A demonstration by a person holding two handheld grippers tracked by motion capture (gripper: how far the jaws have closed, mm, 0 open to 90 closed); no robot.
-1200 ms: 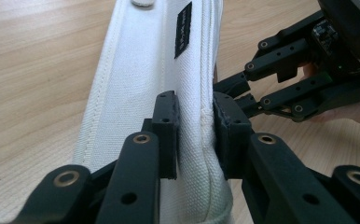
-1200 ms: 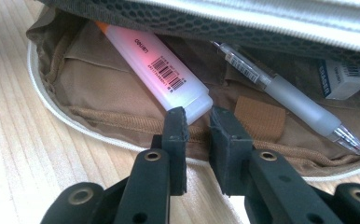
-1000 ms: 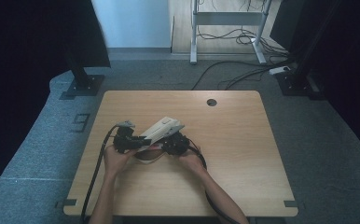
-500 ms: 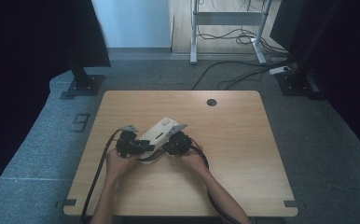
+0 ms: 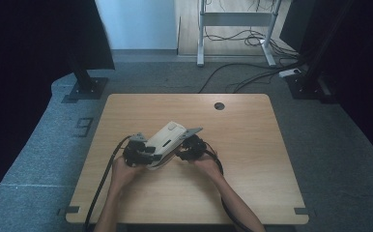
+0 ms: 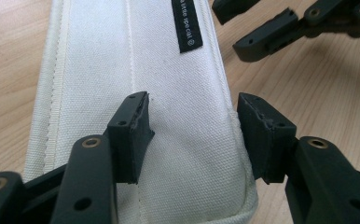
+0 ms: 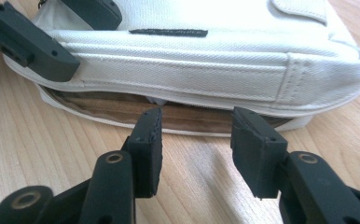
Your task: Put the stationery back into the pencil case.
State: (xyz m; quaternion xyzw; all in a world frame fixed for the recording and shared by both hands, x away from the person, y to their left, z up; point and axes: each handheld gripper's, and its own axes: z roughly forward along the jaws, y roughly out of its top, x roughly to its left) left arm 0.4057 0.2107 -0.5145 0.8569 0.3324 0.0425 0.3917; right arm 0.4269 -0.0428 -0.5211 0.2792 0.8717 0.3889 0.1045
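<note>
The left gripper [image 6: 192, 135] has its jaws spread on both sides of the white canvas pouch [image 6: 136, 93]; it seems to press the fabric, but a firm hold I cannot tell. The right gripper [image 7: 196, 140] is open, holding nothing, just before the pouch's unzipped side. The pouch lies on the wooden table [image 5: 252, 125], between both hands.

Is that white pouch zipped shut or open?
Open. In the right gripper view the white pouch gapes along its lower edge, showing brown lining inside. Its contents cannot be told.
</note>
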